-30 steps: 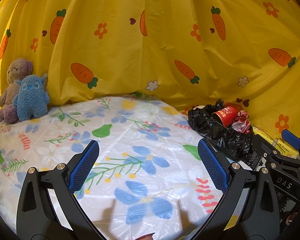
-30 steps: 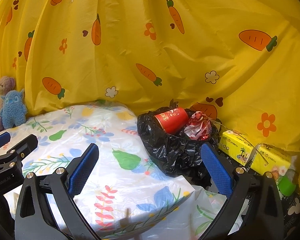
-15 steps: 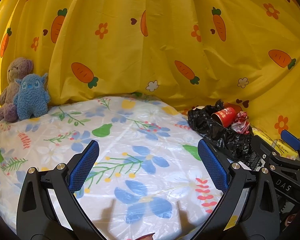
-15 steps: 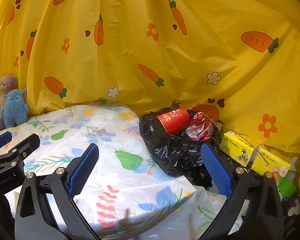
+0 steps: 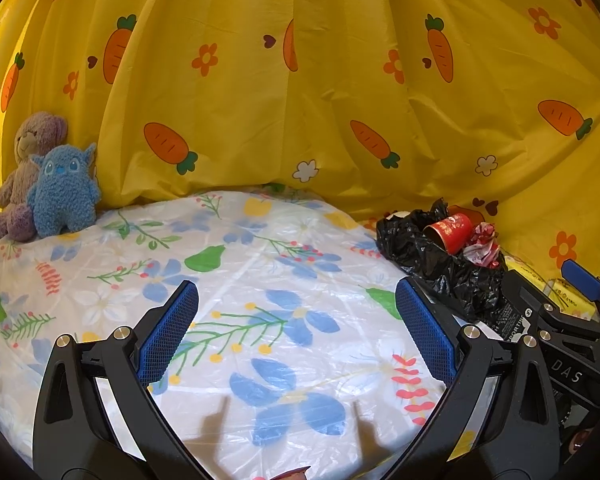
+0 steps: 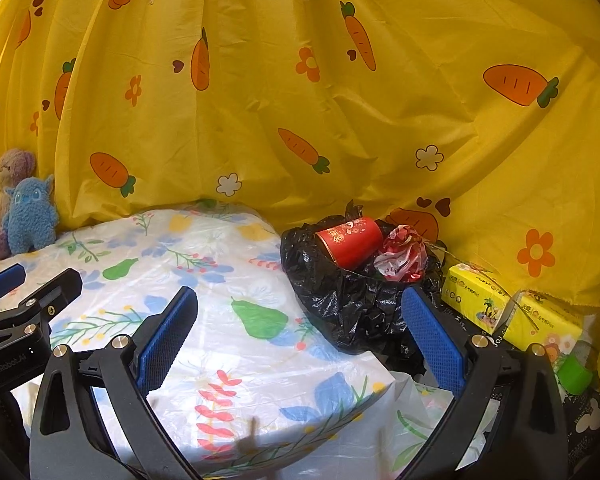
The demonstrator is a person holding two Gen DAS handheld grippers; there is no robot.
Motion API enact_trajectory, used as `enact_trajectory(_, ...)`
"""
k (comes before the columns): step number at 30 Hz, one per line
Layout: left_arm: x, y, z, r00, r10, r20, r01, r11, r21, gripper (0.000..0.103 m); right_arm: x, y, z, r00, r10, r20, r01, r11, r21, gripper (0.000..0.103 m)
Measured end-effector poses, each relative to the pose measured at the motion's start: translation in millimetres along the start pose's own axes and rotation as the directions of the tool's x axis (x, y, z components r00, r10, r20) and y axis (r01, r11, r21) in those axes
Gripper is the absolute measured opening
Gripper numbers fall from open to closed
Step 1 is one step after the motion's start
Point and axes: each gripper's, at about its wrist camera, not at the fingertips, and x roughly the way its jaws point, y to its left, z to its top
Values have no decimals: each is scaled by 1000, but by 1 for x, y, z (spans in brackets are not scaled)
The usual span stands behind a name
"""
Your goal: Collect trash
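Left wrist view: two soft toys [image 5: 44,184] are seen at the far left against the yellow curtain [image 5: 300,92], and the flowered tablecloth [image 5: 260,280] is spread bare across the middle. The left gripper [image 5: 296,332] is held spread wide above the cloth, nothing between its pads. Compared with a second ago, almost nothing has been moved; only a slight drift of the view is noticed, so no fresh pickup seems to be under way. At the right, just off the table's edge, the black trash bag [image 6: 352,304] is found with a red cup [image 6: 350,240] and a crumpled wrapper [image 6: 402,254] lying at its mouth, so the collecting is judged largely done. The right gripper [image 6: 300,332] is likewise held apart and empty. Beside the bag, yellow tissue packs [image 6: 508,312] are stacked. No loose trash is seen on the cloth.
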Motion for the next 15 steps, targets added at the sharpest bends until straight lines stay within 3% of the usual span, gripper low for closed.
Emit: enact_trajectory(15,0,0,-1,1000,-4,0,4,1000,1,97,-1,0,-1,1000,1,0,-1,1000,1,98)
